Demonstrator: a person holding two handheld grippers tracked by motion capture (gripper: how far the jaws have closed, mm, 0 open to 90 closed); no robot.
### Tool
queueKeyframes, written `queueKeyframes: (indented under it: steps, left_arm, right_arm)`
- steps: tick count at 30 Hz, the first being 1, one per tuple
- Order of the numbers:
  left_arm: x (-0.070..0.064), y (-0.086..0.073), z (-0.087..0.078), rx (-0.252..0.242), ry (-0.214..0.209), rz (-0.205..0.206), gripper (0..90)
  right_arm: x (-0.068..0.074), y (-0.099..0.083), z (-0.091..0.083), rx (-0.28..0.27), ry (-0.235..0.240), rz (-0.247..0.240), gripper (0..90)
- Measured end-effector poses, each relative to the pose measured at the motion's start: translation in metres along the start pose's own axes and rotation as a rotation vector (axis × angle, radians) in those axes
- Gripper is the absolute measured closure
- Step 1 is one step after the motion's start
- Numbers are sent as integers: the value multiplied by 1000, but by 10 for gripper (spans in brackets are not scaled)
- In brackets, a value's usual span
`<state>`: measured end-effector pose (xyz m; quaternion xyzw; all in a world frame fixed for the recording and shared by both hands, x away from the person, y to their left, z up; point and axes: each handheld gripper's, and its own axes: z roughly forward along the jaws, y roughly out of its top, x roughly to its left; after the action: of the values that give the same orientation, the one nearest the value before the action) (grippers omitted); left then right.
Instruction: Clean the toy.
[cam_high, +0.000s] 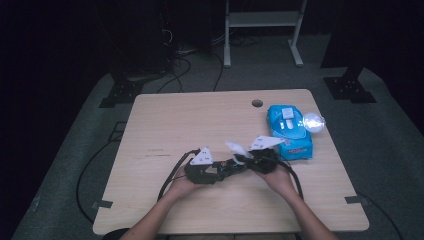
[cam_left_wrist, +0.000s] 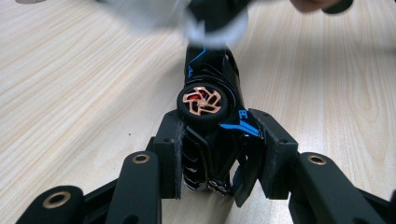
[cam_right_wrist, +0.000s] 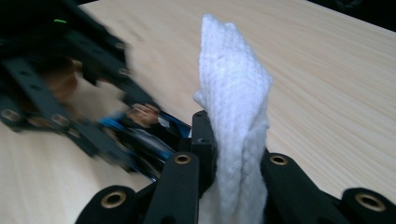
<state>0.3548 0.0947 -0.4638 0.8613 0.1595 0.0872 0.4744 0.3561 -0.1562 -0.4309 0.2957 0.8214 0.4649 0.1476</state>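
Toy car (cam_left_wrist: 208, 126) pinched in left gripper (cam_left_wrist: 219, 154), front blurred behind wipe (cam_right_wrist: 236, 116) clamped in right gripper (cam_right_wrist: 233, 163)

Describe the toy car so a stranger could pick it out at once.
On the wooden table, look near the front edge where the two hands meet. The toy car is clamped in the left tool. It is black with blue stripes and a copper-spoked wheel, unlike the white wipe beside it.

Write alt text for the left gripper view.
The left tongs grip a black toy car with blue trim, its copper-spoked wheel facing the camera, above a pale wooden table. A blurred white wipe meets the car's far end.
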Motion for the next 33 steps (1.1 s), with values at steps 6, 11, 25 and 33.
queueKeyframes:
  steps: [6,11,25,33]
  left_arm:
    - [1,0,0,-3,-2,-5,581]
    - [2,-1,0,-4,3,-8,581]
    - [2,-1,0,-6,5,2,581]
    - [2,0,0,0,4,10,581]
  right_arm:
    - [-22,-8,-16,-5,-29,80,810]
    - [-9,-5,-8,-15,16,42,809]
    - [-30,-9,-22,10,-84,42,810]
    - [-38,-13,-29,-11,-41,103,810]
